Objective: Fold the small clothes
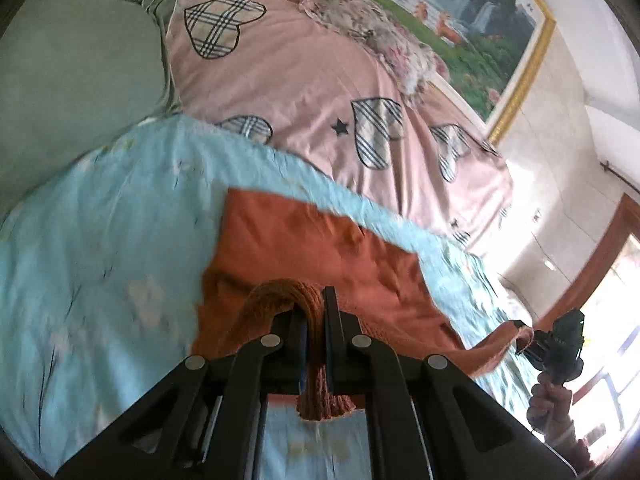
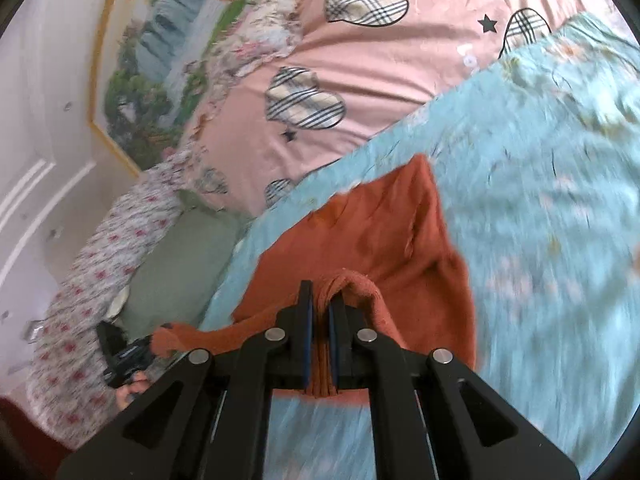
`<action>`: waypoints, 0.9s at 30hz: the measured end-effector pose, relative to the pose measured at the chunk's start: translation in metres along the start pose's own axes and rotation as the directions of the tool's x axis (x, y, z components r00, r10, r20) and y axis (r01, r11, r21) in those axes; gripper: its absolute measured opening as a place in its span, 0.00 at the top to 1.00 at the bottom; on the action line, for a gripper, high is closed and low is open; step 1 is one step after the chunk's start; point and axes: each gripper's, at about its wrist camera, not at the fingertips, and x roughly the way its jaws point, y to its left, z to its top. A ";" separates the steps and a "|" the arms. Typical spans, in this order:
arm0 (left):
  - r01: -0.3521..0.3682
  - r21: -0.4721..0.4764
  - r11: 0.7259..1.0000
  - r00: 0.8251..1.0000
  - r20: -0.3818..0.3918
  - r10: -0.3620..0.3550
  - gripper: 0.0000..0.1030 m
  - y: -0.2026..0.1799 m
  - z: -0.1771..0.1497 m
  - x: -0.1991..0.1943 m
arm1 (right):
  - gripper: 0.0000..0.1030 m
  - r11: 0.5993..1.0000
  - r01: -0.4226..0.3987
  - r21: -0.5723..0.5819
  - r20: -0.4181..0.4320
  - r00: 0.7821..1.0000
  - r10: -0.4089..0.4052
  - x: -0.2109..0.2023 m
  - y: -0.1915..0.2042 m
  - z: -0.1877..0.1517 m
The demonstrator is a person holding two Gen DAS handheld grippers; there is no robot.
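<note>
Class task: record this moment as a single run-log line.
left tongs: shut on rust-orange knitted garment | right tongs: shut on garment | garment: partly on light-blue floral sheet

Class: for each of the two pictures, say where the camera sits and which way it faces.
Left wrist: on the left gripper, facing along its fingers, which pinch the rust-orange garment; right gripper and a hand at right.
Right wrist: on the right gripper, which pinches the same garment; left gripper at left.
Shared: light-blue floral sheet, pink heart-print quilt, framed landscape picture.
</note>
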 end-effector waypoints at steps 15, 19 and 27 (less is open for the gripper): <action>-0.147 -0.010 0.989 0.987 -0.065 0.146 0.96 0.040 0.085 0.167 | 0.93 0.979 0.205 0.019 -0.100 0.974 -0.202 0.150 -0.058 0.096; -0.188 -0.026 0.982 0.977 -0.111 0.184 0.96 0.061 0.084 0.203 | 0.90 0.965 0.263 0.022 -0.168 0.952 -0.255 0.183 -0.079 0.092; -0.167 -0.021 0.986 0.965 -0.209 0.159 0.82 0.065 0.058 0.215 | 0.77 0.941 0.338 0.016 -0.096 0.937 -0.335 0.151 -0.071 0.079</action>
